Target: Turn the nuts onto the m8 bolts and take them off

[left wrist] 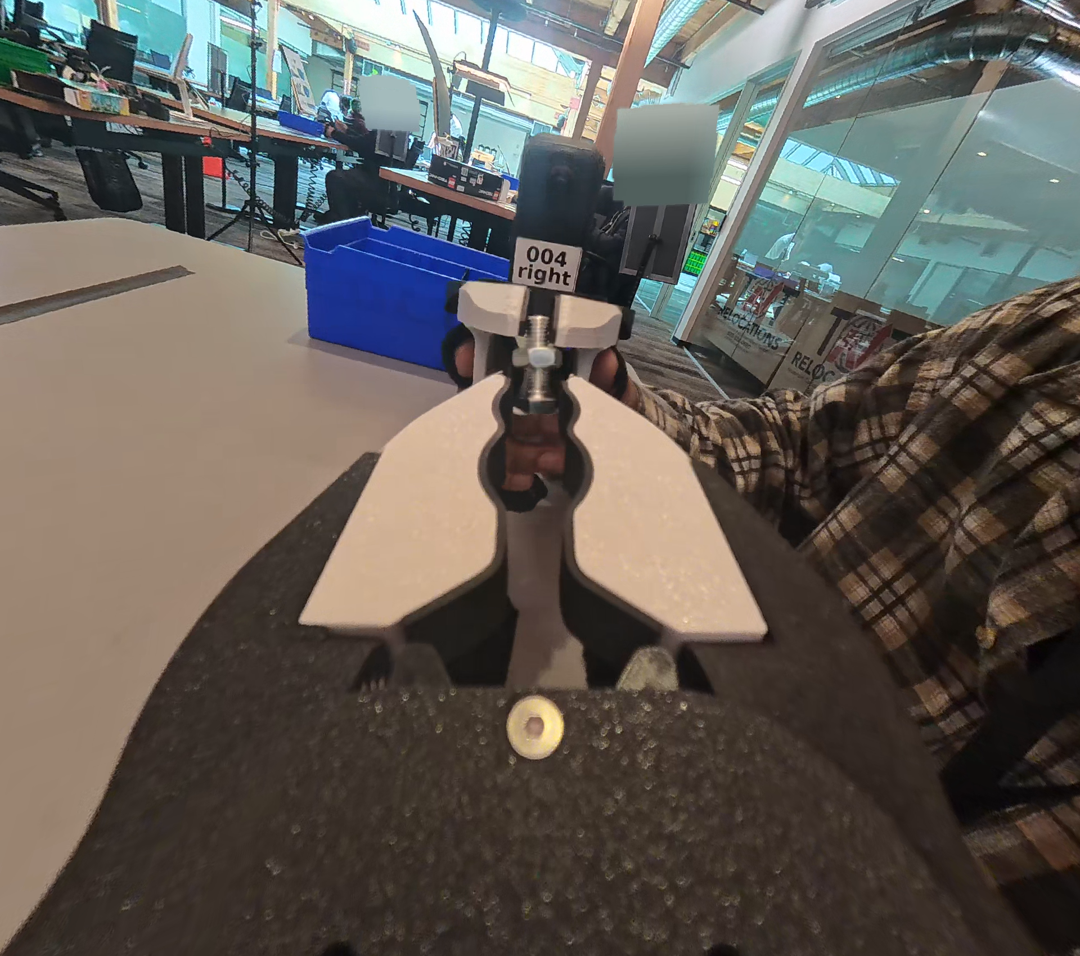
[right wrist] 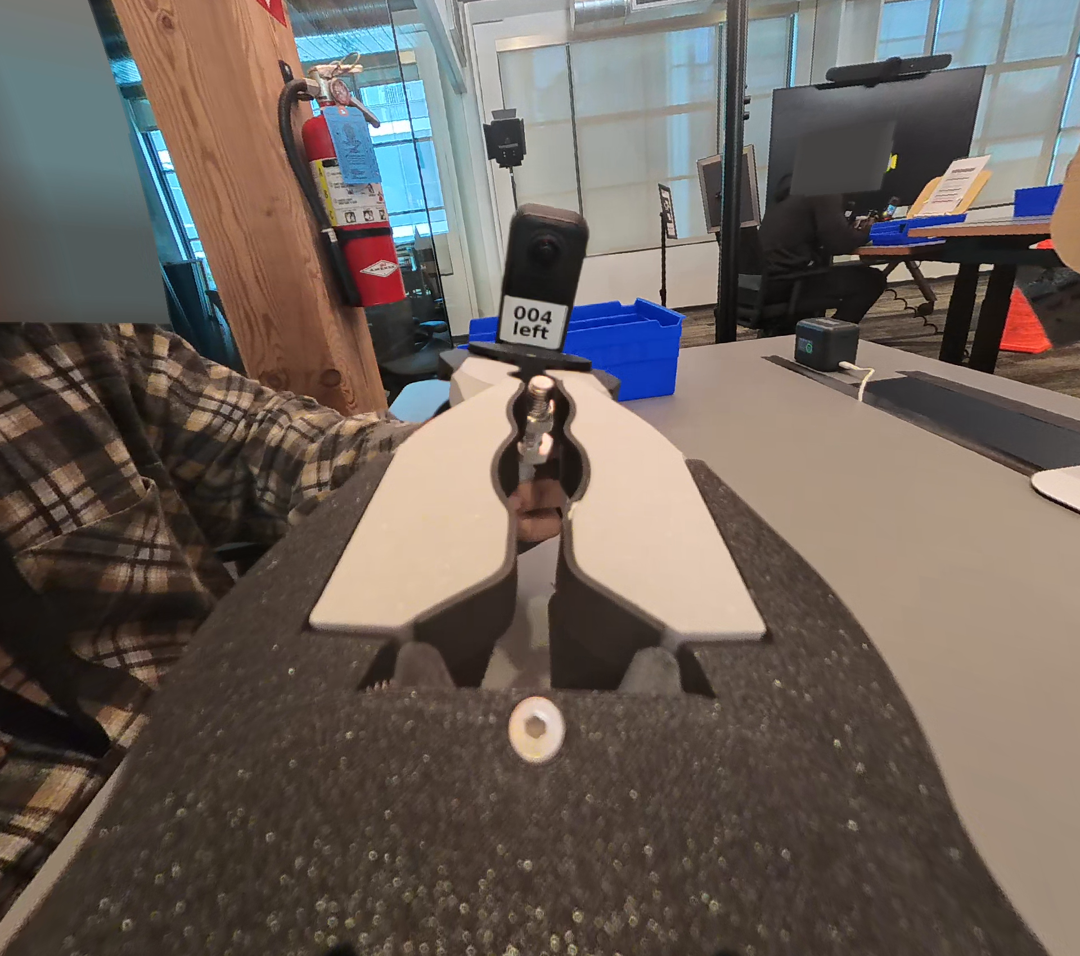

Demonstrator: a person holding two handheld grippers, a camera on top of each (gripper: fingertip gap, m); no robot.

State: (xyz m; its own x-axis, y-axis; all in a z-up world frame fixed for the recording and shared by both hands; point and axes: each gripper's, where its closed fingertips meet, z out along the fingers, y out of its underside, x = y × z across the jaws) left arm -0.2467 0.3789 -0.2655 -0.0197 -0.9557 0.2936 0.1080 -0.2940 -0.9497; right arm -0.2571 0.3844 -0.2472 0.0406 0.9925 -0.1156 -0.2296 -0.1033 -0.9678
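Currently the left gripper (left wrist: 535,393) is seen drawn together at its tips on the head end of a silver threaded M8 bolt (left wrist: 535,383), which is held in the air between the two tools. A silver hexagonal steel nut (left wrist: 540,358) is carried about midway along the thread. From the opposite side, the right gripper (right wrist: 540,402) is closed narrowly about the same bolt. Whether its pads bear on the nut or on the bare thread cannot be told.

The turning step is judged to be in hand, with the nut partly run on. For the next move, one tool would have to be kept steady while the other is rotated about the bolt's axis and re-gripped.

Below, a pale grey counter (left wrist: 175,402) is spread wide and bare on one side. Further out it is bounded by a blue plastic bin (left wrist: 380,296), and a plaid sleeve (left wrist: 818,460) is close by.
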